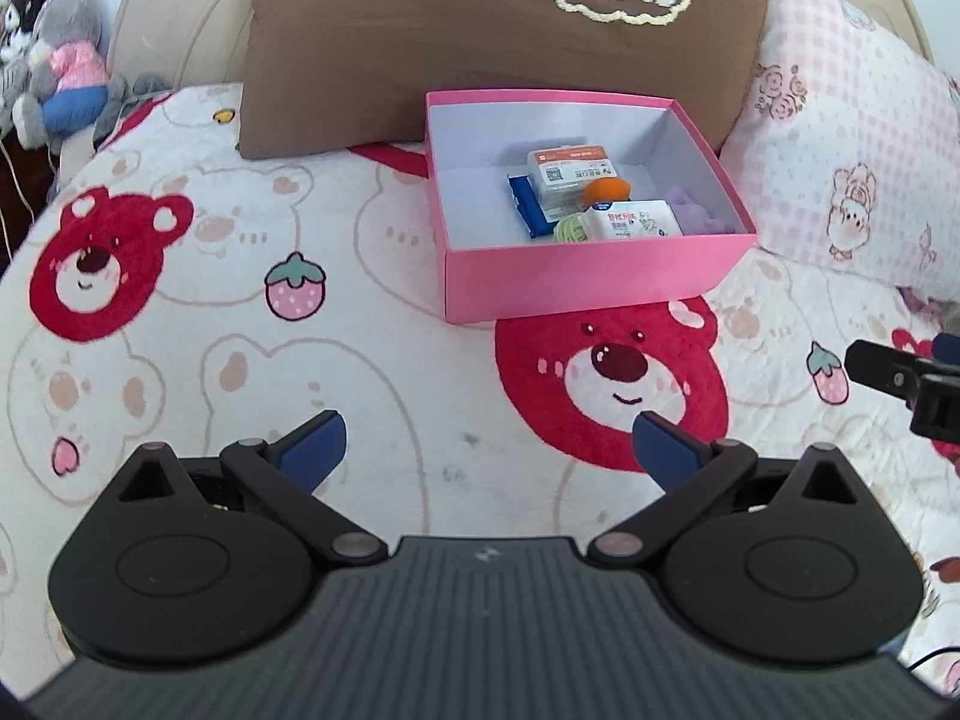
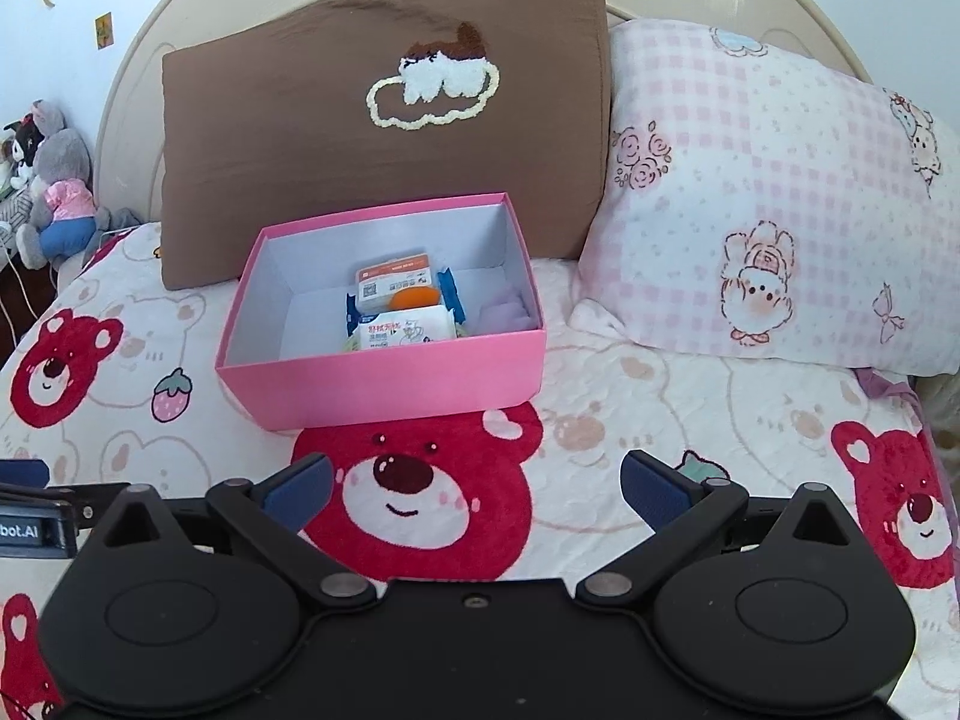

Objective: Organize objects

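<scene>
A pink box (image 1: 576, 285) (image 2: 384, 381) stands open on the bed in front of a brown pillow. Inside lie a white wipes pack (image 1: 633, 221) (image 2: 403, 329), an orange ball (image 1: 607, 189) (image 2: 413, 298), a white and orange packet (image 1: 570, 171) (image 2: 393, 277), a blue packet (image 1: 528, 207) (image 2: 451, 294), a pale green item (image 1: 570, 229) and something lilac (image 1: 696, 213) (image 2: 504, 311). My left gripper (image 1: 489, 447) is open and empty, well short of the box. My right gripper (image 2: 477, 489) hovers open over a red bear print; it also shows at the right edge (image 1: 900, 381) of the left wrist view.
The brown pillow (image 1: 492, 36) (image 2: 384, 138) and a pink checked pillow (image 1: 840, 138) (image 2: 774, 210) lean on the cream headboard (image 2: 150, 60). Plush toys (image 1: 54, 60) (image 2: 51, 192) sit at the far left. The bear-print blanket (image 1: 240, 312) (image 2: 660, 408) covers the bed.
</scene>
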